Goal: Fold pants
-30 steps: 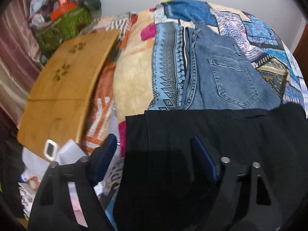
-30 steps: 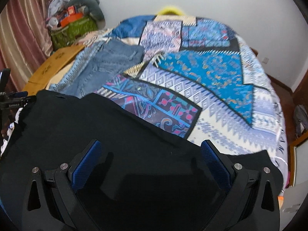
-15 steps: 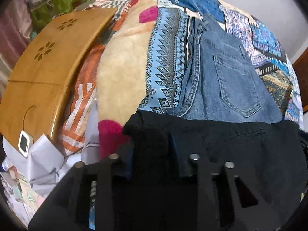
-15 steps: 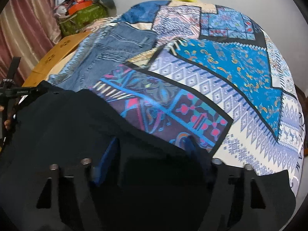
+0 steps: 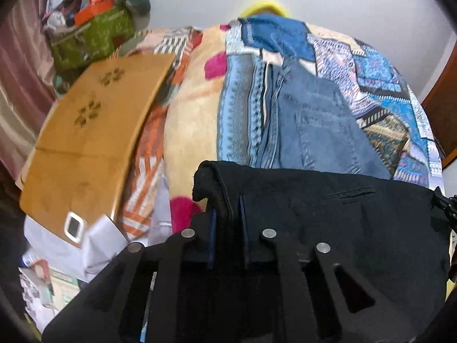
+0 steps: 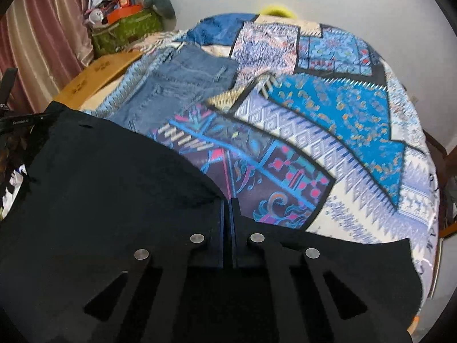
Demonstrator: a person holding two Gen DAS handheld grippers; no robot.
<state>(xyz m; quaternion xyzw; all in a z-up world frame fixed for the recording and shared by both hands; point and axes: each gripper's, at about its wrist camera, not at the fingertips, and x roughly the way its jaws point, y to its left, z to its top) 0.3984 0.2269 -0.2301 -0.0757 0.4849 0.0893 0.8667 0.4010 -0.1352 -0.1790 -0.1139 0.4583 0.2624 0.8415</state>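
Black pants (image 5: pixel 342 223) lie spread at the near edge of the bed and fill the lower part of both views (image 6: pixel 108 188). My left gripper (image 5: pixel 227 217) is shut on the pants' waistband corner, which bunches up above the jaws. My right gripper (image 6: pixel 227 208) is shut on the far edge of the pants. The cloth stretches between the two grippers. The left gripper shows at the left edge of the right wrist view.
Folded blue jeans (image 5: pixel 317 125) lie on the patchwork bedspread (image 6: pixel 337 108) beyond the black pants. A wooden lap table (image 5: pixel 85 143) leans at the left of the bed. A green bag (image 6: pixel 125 28) with clutter stands at the back left by the curtain.
Both grippers went from open to shut on the black pants' edge. The left one has lifted its corner, which now bunches above the jaws.
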